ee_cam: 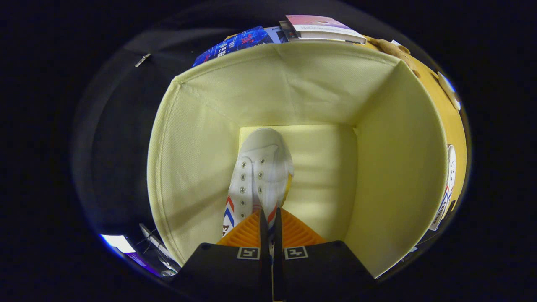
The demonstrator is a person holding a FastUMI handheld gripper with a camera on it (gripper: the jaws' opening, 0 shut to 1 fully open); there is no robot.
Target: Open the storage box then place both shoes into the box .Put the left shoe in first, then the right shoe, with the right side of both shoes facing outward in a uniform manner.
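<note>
The pale yellow fabric storage box [201,138] stands open, and I look down into it. A white canvas shoe [260,172] with red and blue stripes on its side hangs inside the box, toe pointing down toward the box floor near the left wall. My gripper [270,218] is shut on the shoe's heel end, the orange ribbed fingers [247,230] pressed close together on it. A second shoe [448,188] with the same stripes lies outside the box, beyond its right wall, on a yellow surface.
Books or magazines [251,37] lie behind the box's far wall. A brown plush toy [390,47] sits at the far right corner outside the box. A lit device and cables [147,245] lie left of the fingers, outside the box.
</note>
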